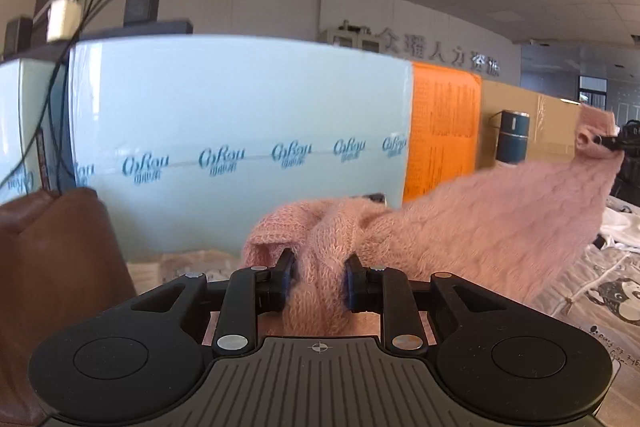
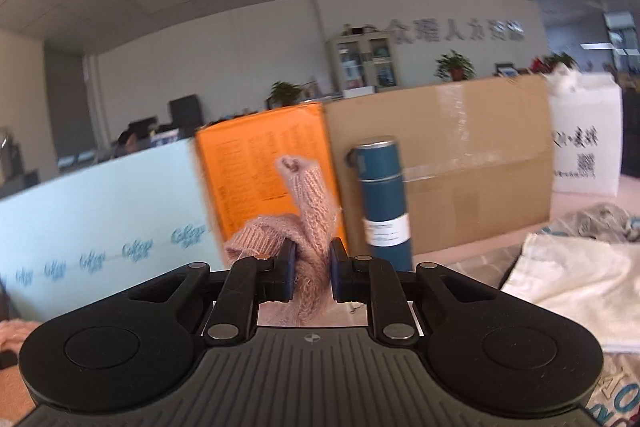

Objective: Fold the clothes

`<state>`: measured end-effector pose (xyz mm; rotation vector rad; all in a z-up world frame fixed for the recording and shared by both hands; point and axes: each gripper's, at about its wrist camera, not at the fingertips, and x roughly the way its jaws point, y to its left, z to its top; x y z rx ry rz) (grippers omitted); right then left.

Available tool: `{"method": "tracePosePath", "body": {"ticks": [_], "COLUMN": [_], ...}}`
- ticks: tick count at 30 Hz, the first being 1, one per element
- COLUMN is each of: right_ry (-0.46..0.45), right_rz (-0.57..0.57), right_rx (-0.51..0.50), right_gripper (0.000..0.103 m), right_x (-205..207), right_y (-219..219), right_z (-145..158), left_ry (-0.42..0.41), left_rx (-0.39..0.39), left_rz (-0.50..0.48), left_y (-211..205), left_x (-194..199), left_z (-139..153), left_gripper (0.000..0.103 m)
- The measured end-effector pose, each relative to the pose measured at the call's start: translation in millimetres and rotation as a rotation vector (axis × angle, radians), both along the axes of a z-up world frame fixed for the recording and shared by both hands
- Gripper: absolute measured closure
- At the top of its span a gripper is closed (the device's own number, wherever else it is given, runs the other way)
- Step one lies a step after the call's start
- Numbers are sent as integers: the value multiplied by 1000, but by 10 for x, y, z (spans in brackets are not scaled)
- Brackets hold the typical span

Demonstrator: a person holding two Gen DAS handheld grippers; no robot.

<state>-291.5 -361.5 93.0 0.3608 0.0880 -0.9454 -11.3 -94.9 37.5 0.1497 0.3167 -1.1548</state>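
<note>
Pink knit sweater (image 1: 480, 219) pinched between both grippers' jaws, lifted.

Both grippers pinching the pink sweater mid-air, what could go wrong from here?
1. The right gripper holds only a thin bunch of the pink sweater; it may slip out.
2. The blue bottle stands close behind; swinging knit could topple it.

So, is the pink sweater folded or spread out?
Neither: the pink sweater hangs bunched and stretched between the left tool and right tool.
</note>
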Motion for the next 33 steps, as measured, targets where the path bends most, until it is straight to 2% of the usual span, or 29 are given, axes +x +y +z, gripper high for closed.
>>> {"method": "tracePosePath", "body": {"ticks": [3,6,7,9,10,11,13,15,16,17,20,21,22,23,25,26,28,33], "right_ry": [-19,31,58,90,105,103,80,27,-5,-37,-123,-147,-170,-191,-209,-210,-157,-109], "right_rz": [12,14,-5,-54,-79,-109,-168,-194,-196,-197,-125,-76,-8,72,229,296,358,389], "right_rx": [112,187,206,227,237,251,266,268,265,263,245,239,241,255,309,335,365,404], "right_gripper": [88,88,88,88,88,88,86,83,76,62,48,46,38,28,21,21,21,21], "right_x": [-66,-43,-42,-111,-147,-211,-353,-455,-495,-535,-567,-565,-551,-531,-440,-385,-238,-103], "right_y": [-217,-403,-457,-565,-620,-675,-747,-762,-755,-748,-664,-632,-609,-590,-568,-558,-529,-505], "right_z": [-215,-540,-630,-771,-840,-892,-945,-982,-999,-1017,-973,-955,-943,-939,-971,-1000,-1050,-1114], "left_ry": [59,72,64,63,43,21,-51,-60,-59,-66,-80,-69,-58,-49,-65,-82,-99,-140], "left_rx": [84,178,204,204,200,196,171,149,151,158,224,247,258,268,284,276,244,138], "left_rz": [-22,-20,-11,-12,-5,3,22,-18,-44,-73,-154,-176,-196,-214,-218,-213,-213,-237], "left_y": [-96,-227,-261,-247,-229,-211,-165,-173,-206,-251,-444,-500,-537,-574,-603,-583,-506,-236], "left_x": [127,174,180,207,201,194,158,167,163,153,102,99,90,81,29,0,-55,-284], "left_z": [-177,-381,-434,-448,-417,-385,-307,-248,-228,-229,-285,-310,-328,-345,-385,-397,-375,-246], "left_gripper": [80,79,74,69,55,35,20,19,18,17,17,17,24,54,87,89,91,92]}}
